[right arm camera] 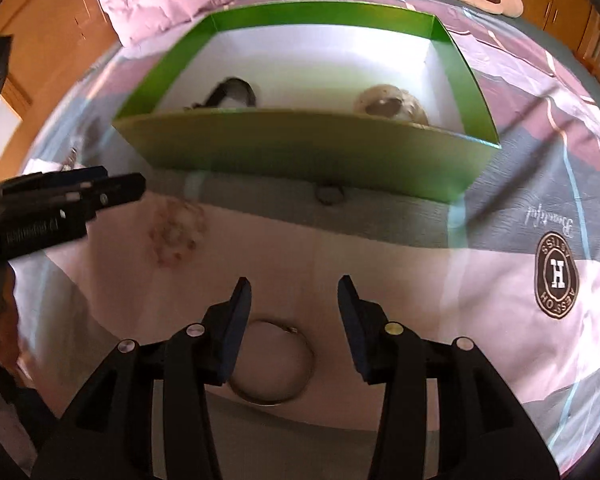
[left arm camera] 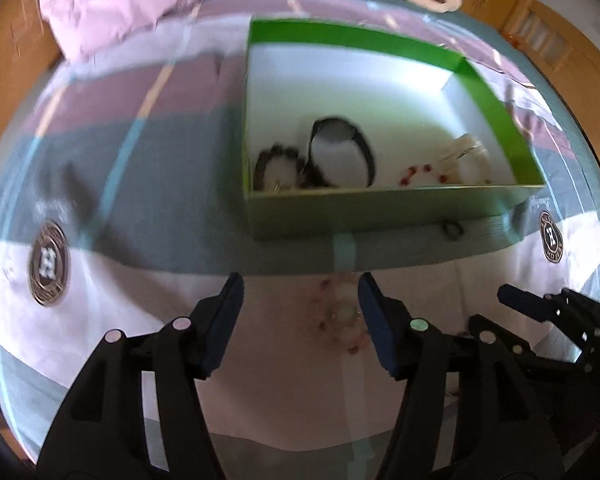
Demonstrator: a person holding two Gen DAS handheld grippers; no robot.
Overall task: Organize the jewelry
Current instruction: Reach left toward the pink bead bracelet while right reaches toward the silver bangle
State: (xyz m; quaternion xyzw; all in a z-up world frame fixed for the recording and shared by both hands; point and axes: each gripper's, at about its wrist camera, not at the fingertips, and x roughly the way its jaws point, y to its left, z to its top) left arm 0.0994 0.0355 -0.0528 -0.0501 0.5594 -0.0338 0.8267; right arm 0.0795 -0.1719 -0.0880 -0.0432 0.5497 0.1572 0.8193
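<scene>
The green box's (right arm camera: 300, 152) near wall hides most of the jewelry inside; the beaded bracelet (right arm camera: 176, 236) is blurred

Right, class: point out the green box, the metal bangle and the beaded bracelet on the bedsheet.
green box (right arm camera: 300, 152), right wrist view, front outer wall.
metal bangle (right arm camera: 306, 384), right wrist view, lower right rim.
beaded bracelet (left arm camera: 342, 314), left wrist view, pale bead.

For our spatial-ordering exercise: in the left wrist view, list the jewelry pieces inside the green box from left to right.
Dark beaded bracelet → black band → red beaded piece → pale cream piece, all lying on the white floor of the green box.
</scene>
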